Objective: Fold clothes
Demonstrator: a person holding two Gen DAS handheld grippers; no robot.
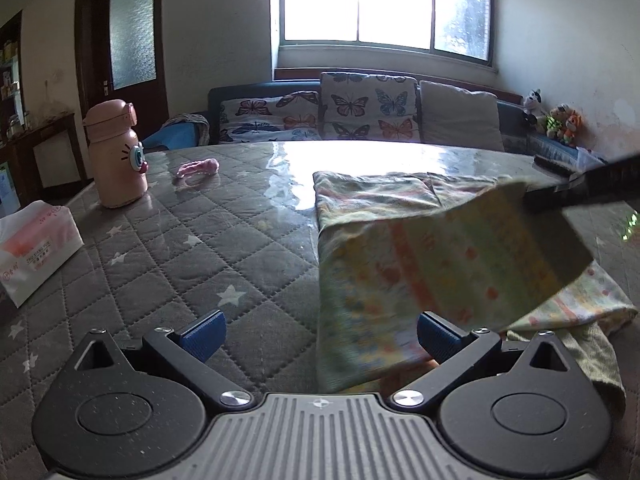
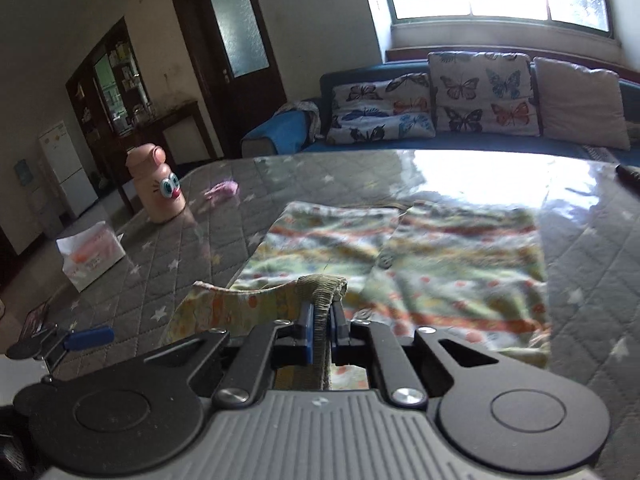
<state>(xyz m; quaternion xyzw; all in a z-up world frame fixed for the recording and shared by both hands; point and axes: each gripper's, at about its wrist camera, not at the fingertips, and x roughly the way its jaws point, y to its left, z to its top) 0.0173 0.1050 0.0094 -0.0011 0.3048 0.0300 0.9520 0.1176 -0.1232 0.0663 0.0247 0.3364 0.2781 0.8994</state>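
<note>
Seen from the left wrist, the left gripper (image 1: 318, 334) hovers with its blue pads spread wide and empty over a quilted grey table (image 1: 168, 248), while a pastel patterned garment (image 1: 448, 264) lies to the right with one corner lifted by the right gripper (image 1: 536, 200); a pink bottle (image 1: 116, 156) and a tissue pack (image 1: 36, 244) stand far left. From the right wrist, the right gripper (image 2: 322, 328) is clamped on the garment's (image 2: 440, 264) ribbed hem (image 2: 322, 284), raised off the table (image 2: 592, 264).
</note>
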